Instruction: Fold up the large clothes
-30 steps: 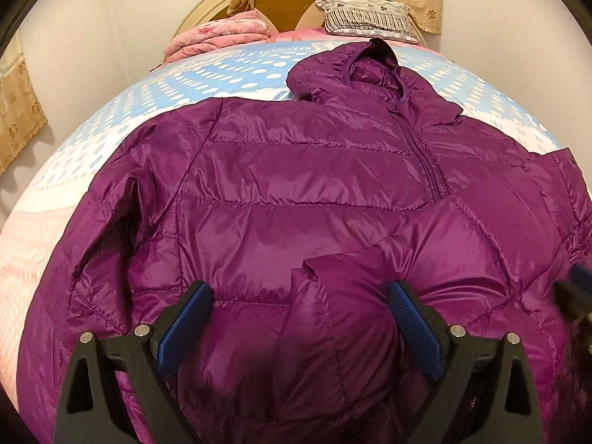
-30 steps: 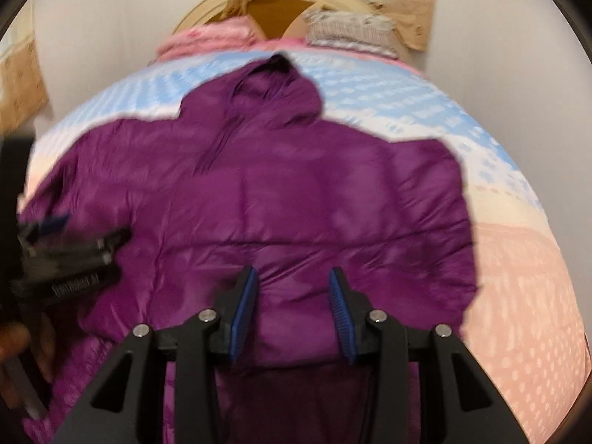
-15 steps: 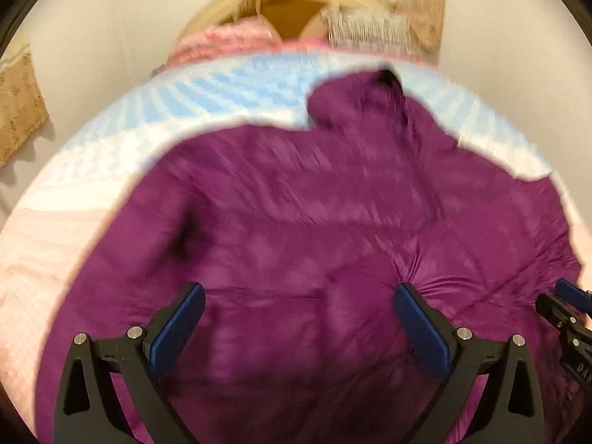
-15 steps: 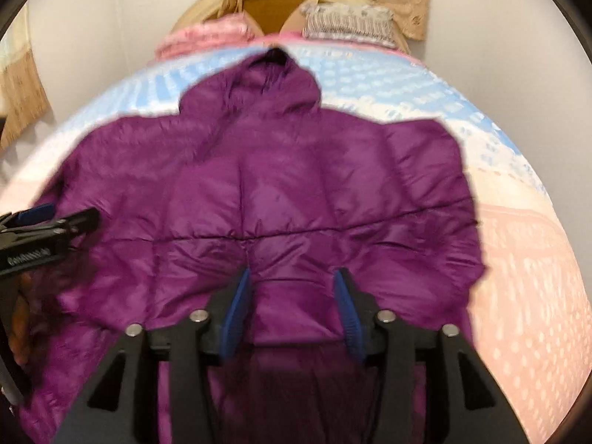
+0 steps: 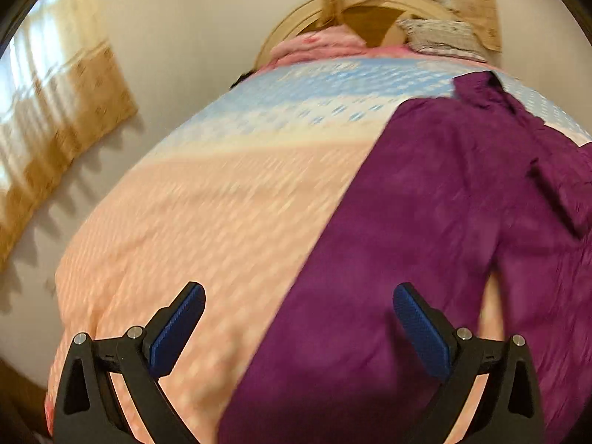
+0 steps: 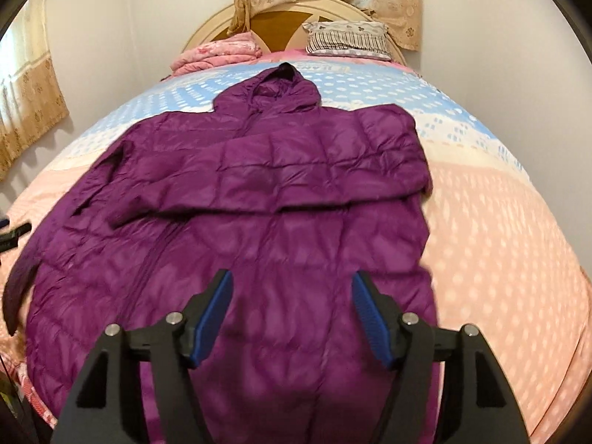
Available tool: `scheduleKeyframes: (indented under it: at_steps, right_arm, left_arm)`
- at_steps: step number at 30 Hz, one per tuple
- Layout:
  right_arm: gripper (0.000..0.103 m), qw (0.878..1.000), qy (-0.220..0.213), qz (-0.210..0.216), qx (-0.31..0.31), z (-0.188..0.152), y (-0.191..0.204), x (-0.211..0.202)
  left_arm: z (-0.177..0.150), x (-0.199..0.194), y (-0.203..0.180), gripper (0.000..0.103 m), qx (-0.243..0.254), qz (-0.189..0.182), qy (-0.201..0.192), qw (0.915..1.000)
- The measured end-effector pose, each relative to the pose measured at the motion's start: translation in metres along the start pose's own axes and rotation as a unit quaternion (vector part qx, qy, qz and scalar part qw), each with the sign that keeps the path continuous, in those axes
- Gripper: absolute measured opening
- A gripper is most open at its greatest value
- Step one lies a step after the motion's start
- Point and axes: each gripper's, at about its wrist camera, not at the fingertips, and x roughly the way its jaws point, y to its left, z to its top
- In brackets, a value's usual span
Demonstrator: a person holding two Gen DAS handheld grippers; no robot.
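A purple hooded puffer jacket (image 6: 296, 155) lies flat on the bed, hood (image 6: 285, 81) toward the headboard and both sleeves folded across its chest. My right gripper (image 6: 292, 281) hovers over the jacket's lower middle. Its jaws are opening and nothing is between them. My left gripper (image 5: 299, 296) stands wide open and empty above the jacket's (image 5: 425, 222) left edge, half over the bedspread (image 5: 222, 222); that view is motion-blurred. A tip of the left gripper (image 6: 14, 233) shows at the left rim of the right wrist view.
The pink and blue dotted bedspread (image 6: 499, 240) covers the bed. A striped pillow (image 6: 347, 39) and a folded pink blanket (image 6: 218, 53) lie by the rounded headboard (image 6: 281, 18). Walls and tan curtains (image 6: 26, 111) close in on both sides.
The left gripper swung left, from over the jacket's middle to its left edge and the bedspread. The right gripper's jaws widened and it drew back, so more of the jacket shows.
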Motion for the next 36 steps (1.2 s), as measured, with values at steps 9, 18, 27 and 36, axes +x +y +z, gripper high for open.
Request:
scheduleKeyframes:
  at_steps: [9, 18, 27, 36]
  right_arm:
    - [0.075, 0.999, -0.009, 0.017, -0.036, -0.018, 0.037, -0.018]
    - [0.075, 0.999, -0.019, 0.02, -0.019, -0.022, 0.034, -0.023]
    - [0.075, 0.999, -0.034, 0.016, 0.01, -0.019, 0.018, -0.026]
    - [0.075, 0.998, -0.039, -0.014, 0.038, -0.013, -0.01, -0.026]
  left_arm:
    - [-0.051, -0.01, 0.021, 0.102, -0.035, -0.037, 0.029, 0.9983]
    - [-0.048, -0.003, 0.008, 0.01, -0.044, -0.113, 0.027, 0.9923]
    - [0.0, -0.063, 0.009, 0.006, -0.024, -0.07, -0.063, 0.9953]
    - [0.085, -0.118, -0.075, 0.006, 0.043, -0.102, -0.164, 0.9803]
